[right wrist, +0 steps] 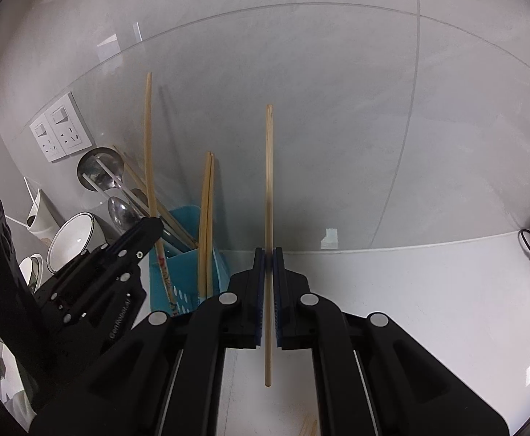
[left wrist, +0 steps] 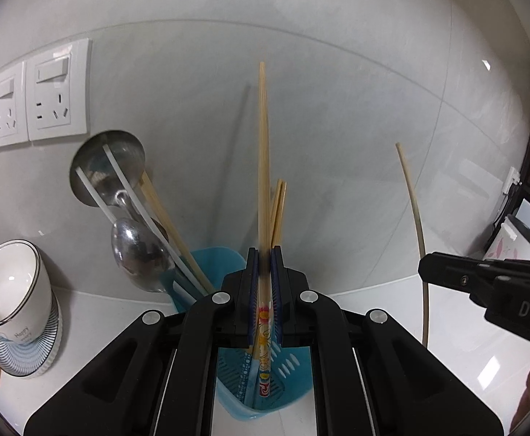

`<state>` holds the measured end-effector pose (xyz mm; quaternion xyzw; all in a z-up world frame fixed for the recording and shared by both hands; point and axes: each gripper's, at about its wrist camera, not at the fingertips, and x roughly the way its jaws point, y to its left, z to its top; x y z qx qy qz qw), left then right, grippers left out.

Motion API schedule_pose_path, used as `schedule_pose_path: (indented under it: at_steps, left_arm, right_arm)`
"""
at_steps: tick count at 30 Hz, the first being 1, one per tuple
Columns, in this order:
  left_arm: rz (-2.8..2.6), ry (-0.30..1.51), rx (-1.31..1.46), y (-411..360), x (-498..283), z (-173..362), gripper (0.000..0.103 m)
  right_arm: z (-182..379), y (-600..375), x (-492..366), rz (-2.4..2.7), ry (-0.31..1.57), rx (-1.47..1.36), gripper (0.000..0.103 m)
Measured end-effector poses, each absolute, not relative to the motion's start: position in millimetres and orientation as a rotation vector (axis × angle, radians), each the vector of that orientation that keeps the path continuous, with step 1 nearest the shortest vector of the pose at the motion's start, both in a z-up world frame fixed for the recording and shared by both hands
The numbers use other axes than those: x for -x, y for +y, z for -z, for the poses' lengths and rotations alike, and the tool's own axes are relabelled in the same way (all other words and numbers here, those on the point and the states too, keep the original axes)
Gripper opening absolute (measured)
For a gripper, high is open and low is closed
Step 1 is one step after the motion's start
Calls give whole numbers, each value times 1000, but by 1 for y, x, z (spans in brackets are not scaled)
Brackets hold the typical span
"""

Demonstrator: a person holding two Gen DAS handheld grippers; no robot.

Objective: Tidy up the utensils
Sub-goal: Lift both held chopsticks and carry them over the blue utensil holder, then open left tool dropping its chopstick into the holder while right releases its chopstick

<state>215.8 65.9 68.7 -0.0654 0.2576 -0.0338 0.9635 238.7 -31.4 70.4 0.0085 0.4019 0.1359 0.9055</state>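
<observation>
Against the grey tiled wall, white worktop [right wrist: 428, 290] | left hand-held gripper [left wrist: 264, 254] clamped on a wooden chopstick with painted lower end [left wrist: 263, 152], its tip down inside the blue perforated plastic utensil holder [left wrist: 294, 381] | right hand-held gripper [right wrist: 269, 254] clamped on a plain wooden chopstick [right wrist: 269, 167], upright, beside the holder | steel ladle [left wrist: 106, 167] and spoon [left wrist: 137, 250] stand in holder.

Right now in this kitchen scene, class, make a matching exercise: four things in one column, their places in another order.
1 painted chopstick
2 plain chopstick
3 ladle
4 cup

A in the right tool
B on a striped coaster
C in the left tool
D standing in the blue holder

Pairs: 1-C, 2-A, 3-D, 4-B
</observation>
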Motion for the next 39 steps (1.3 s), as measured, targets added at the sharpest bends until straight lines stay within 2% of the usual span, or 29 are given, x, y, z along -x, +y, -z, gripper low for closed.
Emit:
schedule_pose_path:
  at_steps: [15, 17, 18, 19, 22, 23, 25, 28, 32, 39]
  left_arm:
    - [76, 611, 91, 57, -232, -49, 7]
    - [72, 627, 106, 59, -232, -48, 11]
    - [58, 645, 110, 61, -232, -49, 19]
    - [52, 654, 115, 62, -231, -51, 33]
    - [-4, 667, 118, 69, -223, -57, 59]
    - [-20, 676, 116, 72, -219, -59, 63]
    - [-43, 698, 120, 77, -213, -62, 77]
    - [-75, 724, 126, 94, -201, -65, 91]
    - [-92, 751, 139, 111, -184, -68, 97]
    - [-143, 798, 147, 130, -170, -67, 97]
  right_arm:
    - [-66, -19, -252, -304, 840, -11, 4]
    - [-66, -18, -252, -315, 839, -17, 4]
    - [-66, -18, -252, -325, 835, -21, 4]
    - [-66, -18, -252, -333, 832, -23, 4]
    - [-65, -18, -251, -353, 828, -31, 4]
    - [-64, -18, -251, -360, 828, -37, 4]
    - [-63, -18, -252, -375, 830, -54, 4]
    - [-62, -16, -253, -402, 828, -79, 4]
    - [-63, -7, -257, -424, 828, -87, 4]
    - [-65, 13, -267, -473, 808, -86, 4]
